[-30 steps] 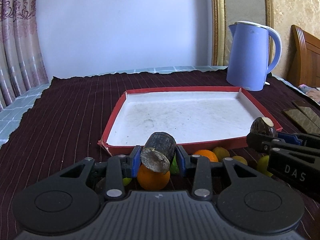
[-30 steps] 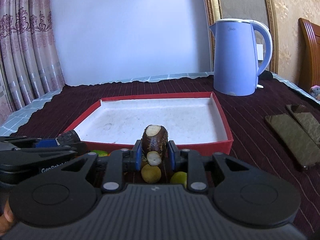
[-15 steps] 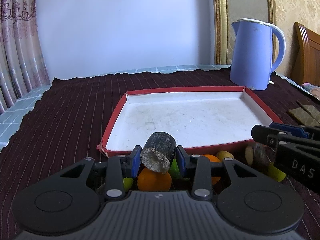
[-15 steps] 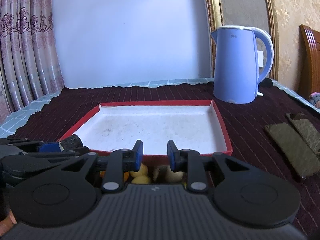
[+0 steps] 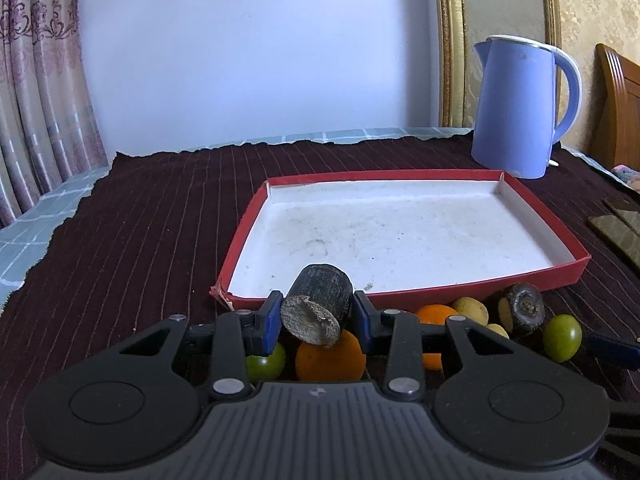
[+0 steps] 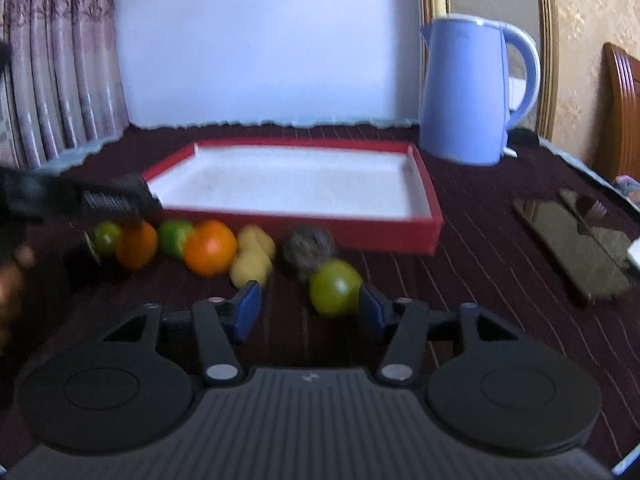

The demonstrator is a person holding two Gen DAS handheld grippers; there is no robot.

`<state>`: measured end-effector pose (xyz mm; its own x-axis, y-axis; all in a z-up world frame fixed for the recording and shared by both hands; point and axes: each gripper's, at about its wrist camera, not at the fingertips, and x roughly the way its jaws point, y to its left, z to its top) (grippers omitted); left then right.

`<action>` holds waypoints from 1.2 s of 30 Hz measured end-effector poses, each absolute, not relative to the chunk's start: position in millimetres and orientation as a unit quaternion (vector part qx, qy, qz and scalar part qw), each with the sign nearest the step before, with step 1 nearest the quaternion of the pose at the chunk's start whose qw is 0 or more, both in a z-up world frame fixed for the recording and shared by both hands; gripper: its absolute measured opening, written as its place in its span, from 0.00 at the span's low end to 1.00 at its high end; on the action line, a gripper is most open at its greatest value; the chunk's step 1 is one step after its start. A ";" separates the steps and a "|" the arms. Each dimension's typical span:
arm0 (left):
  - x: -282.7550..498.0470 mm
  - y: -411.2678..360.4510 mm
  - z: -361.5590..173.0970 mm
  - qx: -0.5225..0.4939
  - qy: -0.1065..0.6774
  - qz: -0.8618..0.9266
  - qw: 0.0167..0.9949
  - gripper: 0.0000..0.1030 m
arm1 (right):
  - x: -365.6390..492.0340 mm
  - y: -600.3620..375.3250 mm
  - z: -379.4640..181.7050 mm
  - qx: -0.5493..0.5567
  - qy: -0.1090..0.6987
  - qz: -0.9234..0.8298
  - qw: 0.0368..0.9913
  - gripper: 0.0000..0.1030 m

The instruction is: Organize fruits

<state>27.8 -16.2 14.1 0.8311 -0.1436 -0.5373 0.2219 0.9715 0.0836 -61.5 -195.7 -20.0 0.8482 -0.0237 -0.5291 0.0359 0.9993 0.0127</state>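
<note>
My left gripper (image 5: 316, 322) is shut on a dark stubby root piece (image 5: 318, 307), held above the fruit row at the near rim of the red tray (image 5: 400, 294). Below it lie an orange (image 5: 330, 357) and a green fruit (image 5: 265, 363). My right gripper (image 6: 307, 312) is open and empty, pulled back over the cloth, with a green fruit (image 6: 335, 287) by its right finger. A dark brown root (image 6: 309, 249) lies beside it, also in the left wrist view (image 5: 523, 307). Oranges (image 6: 209, 246), yellow fruits (image 6: 252, 259) and green fruits line the tray's front.
A blue kettle (image 5: 520, 106) stands behind the tray's right corner. Two dark flat slabs (image 6: 576, 240) lie on the maroon striped cloth at the right. A curtain hangs at the left, a wooden headboard at the far right.
My right gripper let go of the dark brown root, set it down by the fruit row, opened wide and drew back. My left gripper kept its hold and barely moved.
</note>
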 end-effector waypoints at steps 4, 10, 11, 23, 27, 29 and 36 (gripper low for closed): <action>26.1 -16.2 12.8 0.076 0.272 -0.096 0.954 0.35 | -60.3 -202.9 -21.8 0.002 0.278 -0.018 0.960 0.49; 26.4 -19.8 9.8 0.078 0.275 -0.103 0.953 0.35 | -40.2 -202.0 -21.2 -0.011 0.302 0.009 0.953 0.47; 26.0 -20.4 9.5 0.080 0.274 -0.102 0.953 0.35 | -36.7 -201.6 -21.4 -0.012 0.305 0.014 0.952 0.46; 27.5 -23.3 11.0 0.078 0.277 -0.110 0.951 0.35 | -44.1 -200.5 -4.0 -0.006 0.274 0.009 0.962 0.29; 29.9 -27.1 13.2 0.079 0.277 -0.110 0.951 0.35 | -39.6 -192.4 12.4 -0.012 0.251 0.015 0.968 0.29; 31.4 -28.7 14.9 0.081 0.276 -0.108 0.952 0.35 | -34.0 -189.7 17.8 -0.017 0.244 0.012 0.969 0.29; 39.6 -32.7 20.7 0.081 0.275 -0.103 0.952 0.35 | -17.7 -189.2 21.9 -0.022 0.242 0.008 0.970 0.29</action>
<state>39.6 -32.7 20.7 0.8272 -0.1506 -0.5414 0.2402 0.9657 0.0984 -17.7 -189.2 21.9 0.8830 0.0051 -0.4693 -0.0266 0.9989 -0.0391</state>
